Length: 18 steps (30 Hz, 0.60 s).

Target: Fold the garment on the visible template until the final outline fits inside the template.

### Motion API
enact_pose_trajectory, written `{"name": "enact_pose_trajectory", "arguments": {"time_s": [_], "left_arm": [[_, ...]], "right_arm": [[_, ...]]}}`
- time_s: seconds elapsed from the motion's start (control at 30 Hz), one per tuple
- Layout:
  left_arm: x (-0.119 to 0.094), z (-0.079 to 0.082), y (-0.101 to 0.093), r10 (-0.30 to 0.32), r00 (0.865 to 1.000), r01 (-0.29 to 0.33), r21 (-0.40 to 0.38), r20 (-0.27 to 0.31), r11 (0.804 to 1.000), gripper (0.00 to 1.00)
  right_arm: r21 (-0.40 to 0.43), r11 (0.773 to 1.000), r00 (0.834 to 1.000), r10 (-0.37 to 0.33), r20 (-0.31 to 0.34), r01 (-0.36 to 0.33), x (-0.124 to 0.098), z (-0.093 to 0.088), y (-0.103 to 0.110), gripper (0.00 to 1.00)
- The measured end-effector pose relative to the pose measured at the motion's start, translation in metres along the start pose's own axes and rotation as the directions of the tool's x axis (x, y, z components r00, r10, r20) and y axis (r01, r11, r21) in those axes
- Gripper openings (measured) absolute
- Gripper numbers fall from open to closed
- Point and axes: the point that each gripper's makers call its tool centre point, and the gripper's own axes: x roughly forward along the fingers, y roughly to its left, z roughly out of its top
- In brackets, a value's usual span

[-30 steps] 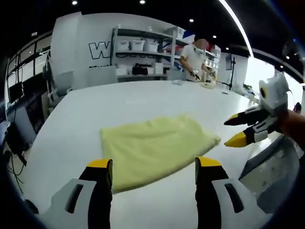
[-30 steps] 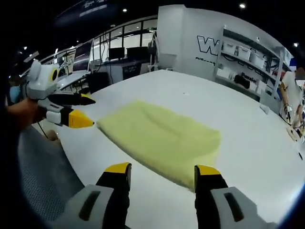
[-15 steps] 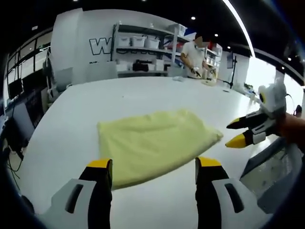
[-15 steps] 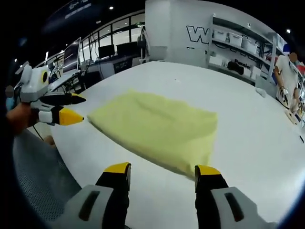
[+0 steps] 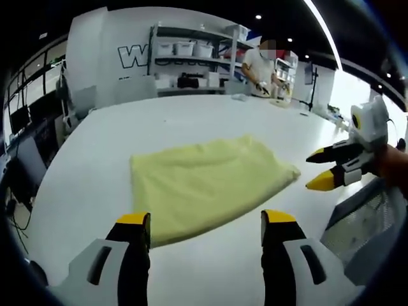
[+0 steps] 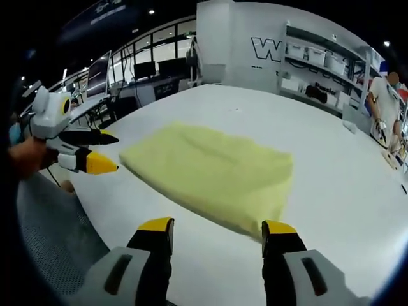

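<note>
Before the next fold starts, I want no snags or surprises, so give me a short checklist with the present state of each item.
1. Garment lies flat on the white table, fully in view: ok.
2. Left gripper open, holding nothing: ok.
3. Right gripper open, holding nothing: ok.
4. Both grippers off the cloth; in the left gripper view the right one hangs beside a garment corner, apart from it: ok.
5. Template outline visible on the table: cannot tell, no marking shows.
6. Person at the far end stands away from the garment: ok.
</note>
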Motion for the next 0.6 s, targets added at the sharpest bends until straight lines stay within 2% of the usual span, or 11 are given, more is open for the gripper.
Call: {"name": "enact_pose_trajectory", "arguments": {"time_s": [0.6], "left_arm": [[-0.0021, -0.0002, 0.0025, 0.011, 1.000, -0.011, -0.001, 0.000, 1.000, 0.65]], "right_arm": [[-0.004, 1.000, 1.000, 0.003, 0.003, -0.003, 0.0002, 0.0006, -0.0007, 0.57]]}}
